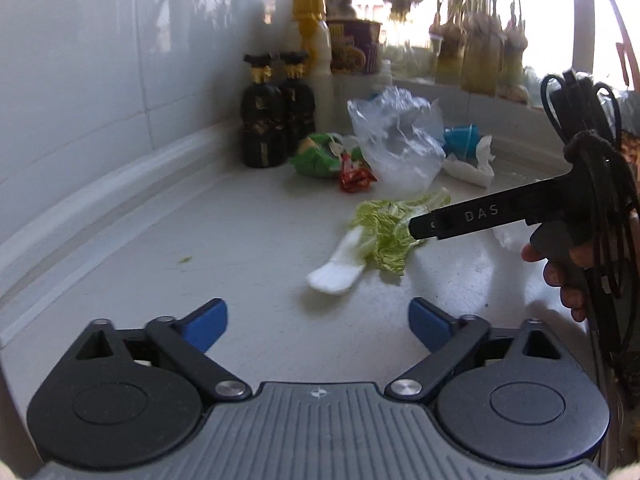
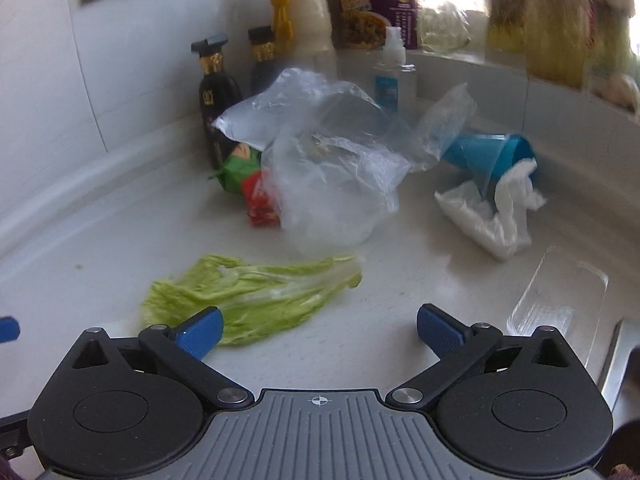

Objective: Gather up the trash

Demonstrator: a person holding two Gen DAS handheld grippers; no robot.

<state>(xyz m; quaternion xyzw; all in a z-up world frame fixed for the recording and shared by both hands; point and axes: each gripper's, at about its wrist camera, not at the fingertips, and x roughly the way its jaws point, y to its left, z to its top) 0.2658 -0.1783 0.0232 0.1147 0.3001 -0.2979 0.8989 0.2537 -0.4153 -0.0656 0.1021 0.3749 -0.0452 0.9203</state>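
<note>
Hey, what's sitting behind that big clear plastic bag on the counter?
Behind the clear plastic bag stand two dark bottles, a clear spray bottle and a yellow-capped white bottle. A green wrapper and red wrapper poke out beside it; their covered parts cannot be seen.

Daylight pours in from the window [image 1: 440, 20] at the far right, blown out to white glare in both views. The counter [image 1: 240, 232] is evenly lit, with soft shadows. The fisheye bends the wall [image 1: 80, 80] at the edges. The jars [image 2: 552, 28] and cabbage leaf [image 2: 256, 296] look smeared by blur.
</note>
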